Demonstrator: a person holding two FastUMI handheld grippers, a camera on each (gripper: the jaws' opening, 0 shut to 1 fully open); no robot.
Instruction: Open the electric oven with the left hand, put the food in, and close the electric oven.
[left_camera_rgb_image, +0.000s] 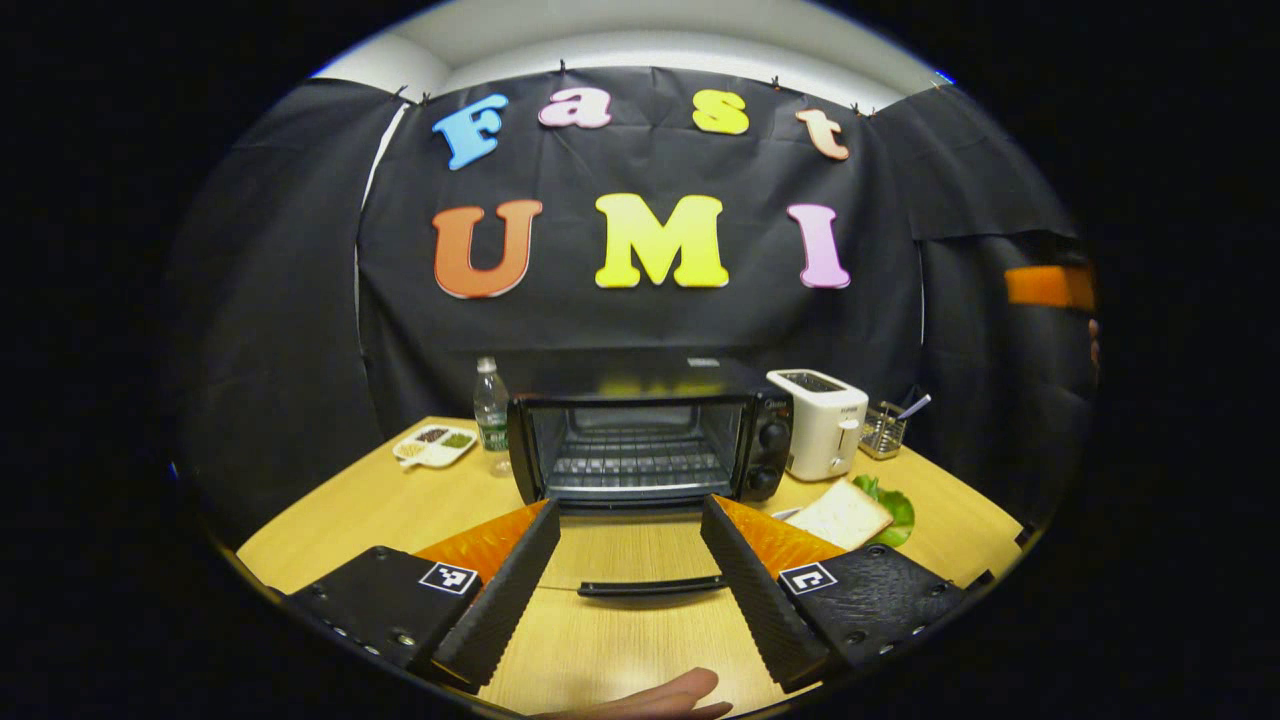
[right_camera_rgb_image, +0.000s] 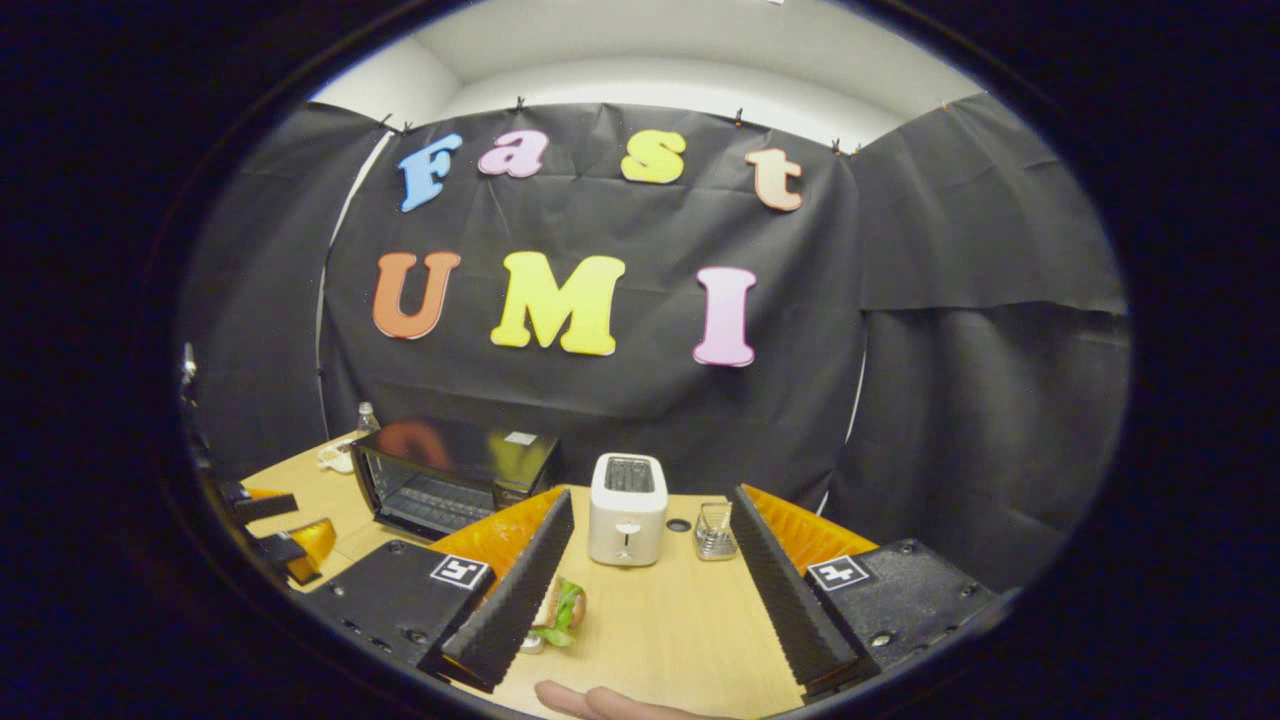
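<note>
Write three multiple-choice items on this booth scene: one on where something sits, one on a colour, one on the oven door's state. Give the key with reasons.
1. Where does the water bottle stand relative to the electric oven in the left gripper view?
A. On top of it
B. Beside its left side
C. Inside it

2. What colour is the toaster?
A. White
B. Red
C. Blue

3. What state is the oven door in?
A. Shut
B. Removed and standing against the wall
C. Folded down open

Key:
1 B, the bottle stands on the table at the oven's left side.
2 A, its body is white in both views.
3 C, the rack inside is exposed and the door handle lies low in front, between the fingers of the left gripper.
</note>
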